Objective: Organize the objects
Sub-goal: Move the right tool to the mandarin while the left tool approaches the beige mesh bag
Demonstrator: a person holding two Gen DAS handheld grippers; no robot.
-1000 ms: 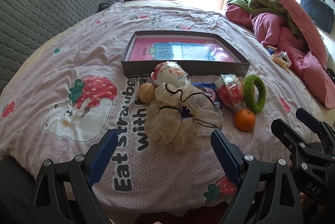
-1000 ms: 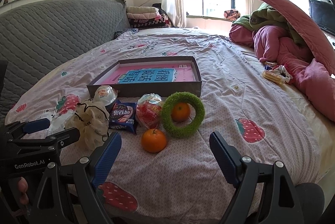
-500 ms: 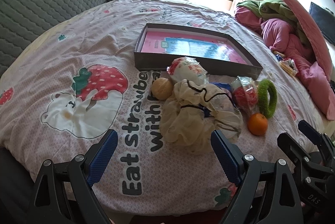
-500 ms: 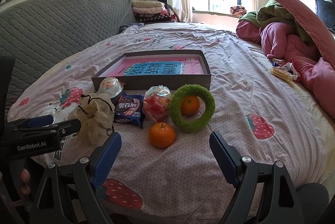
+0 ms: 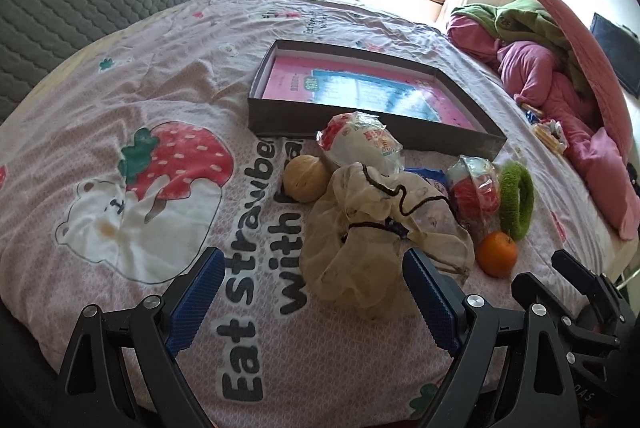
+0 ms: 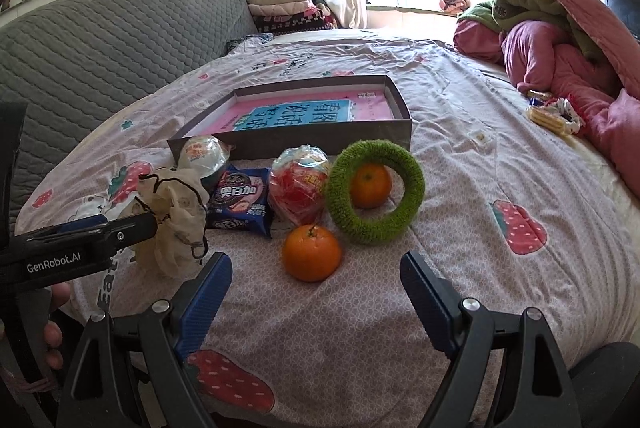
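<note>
A shallow grey box (image 5: 372,136) with a pink and blue sheet inside lies on the bed; it also shows in the right wrist view (image 6: 320,140). In front of it lie a cream mesh pouch (image 5: 372,228), a tan ball (image 5: 304,178), a white wrapped snack (image 5: 360,144), a red wrapped snack (image 6: 298,188), a blue biscuit pack (image 6: 240,202), a green fuzzy ring (image 6: 374,192) around one orange (image 6: 370,186), and a second orange (image 6: 312,253). My left gripper (image 5: 316,304) is open just before the pouch. My right gripper (image 6: 316,292) is open just before the near orange.
The bed has a strawberry-print sheet (image 5: 160,164). A grey quilted headboard (image 5: 80,0) rises at the left. Pink and green bedding (image 5: 560,68) is piled at the right, with small packets (image 6: 554,114) beside it. Folded blankets (image 6: 288,8) sit near the window.
Both grippers have moved forward and lower toward the objects: the left closer to the mesh pouch, the right closer to the near orange. Both stay open. The objects have not moved.
</note>
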